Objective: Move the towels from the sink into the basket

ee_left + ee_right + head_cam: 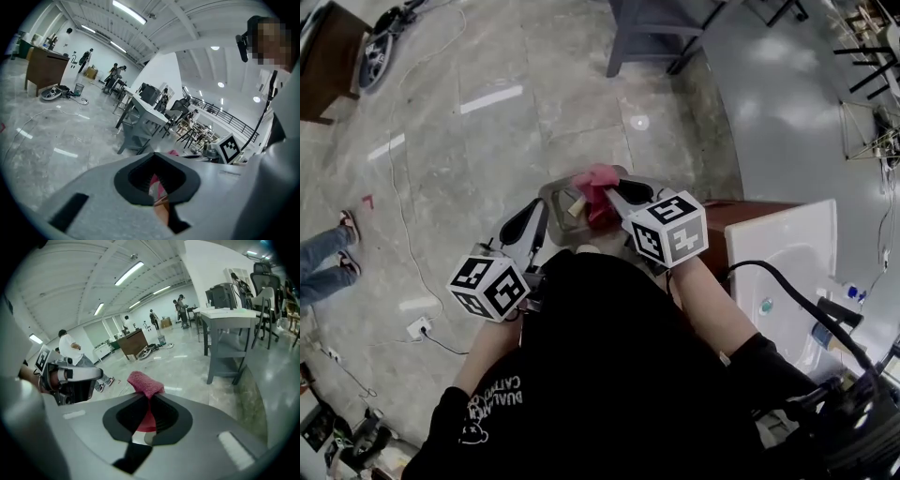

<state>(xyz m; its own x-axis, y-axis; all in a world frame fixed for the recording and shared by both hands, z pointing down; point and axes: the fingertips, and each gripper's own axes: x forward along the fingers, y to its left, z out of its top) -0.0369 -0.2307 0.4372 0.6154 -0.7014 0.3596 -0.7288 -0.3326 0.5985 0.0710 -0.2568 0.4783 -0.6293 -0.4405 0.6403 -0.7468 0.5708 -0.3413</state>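
Step in hand, as I judge it: drop-off of one towel; right gripper (149,398) is clenched on a pink towel (145,382), the cloth bunched just past the jaw tips with a fold pinched between the pads; in the head view the towel (594,190) sits over the grey basket (551,193), toward its 3 o'clock side, the basket on the floor at the person's 12 o'clock; whether the cloth touches the basket cannot be told; left gripper (154,174) has its tips drawn together on nothing, at the basket's 8 o'clock, apart from the towel; white sink (806,228) lies at the person's 3 o'clock, its contents not visible. To do it well: bring the bundle low inside the rim and toward the centre before letting go; check no tail drapes over the 3 o'clock edge; keep the left gripper off the rim.
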